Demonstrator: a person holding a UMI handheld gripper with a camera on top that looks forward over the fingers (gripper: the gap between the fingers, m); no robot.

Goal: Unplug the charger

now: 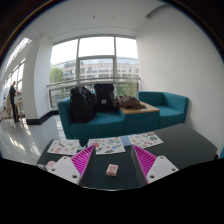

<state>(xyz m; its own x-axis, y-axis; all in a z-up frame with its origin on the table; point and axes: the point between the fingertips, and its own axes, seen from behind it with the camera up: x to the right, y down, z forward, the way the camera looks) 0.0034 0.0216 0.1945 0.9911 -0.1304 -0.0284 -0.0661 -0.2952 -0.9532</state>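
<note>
Tongs (113,160) spread, holding nothing, above the surface (120,180) at frame bottom. No charger visible; best to find it first, then pinch the plug squarely.

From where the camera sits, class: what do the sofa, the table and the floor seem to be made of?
Sofa: teal, matte, probably fabric upholstery; no shine.
Table: dark and smooth, with a faint sheen; glass or lacquered board, hard to say which.
Floor: pale and glossy, likely polished tile; it mirrors the window light.
The hand-held gripper is open above the table.
</note>
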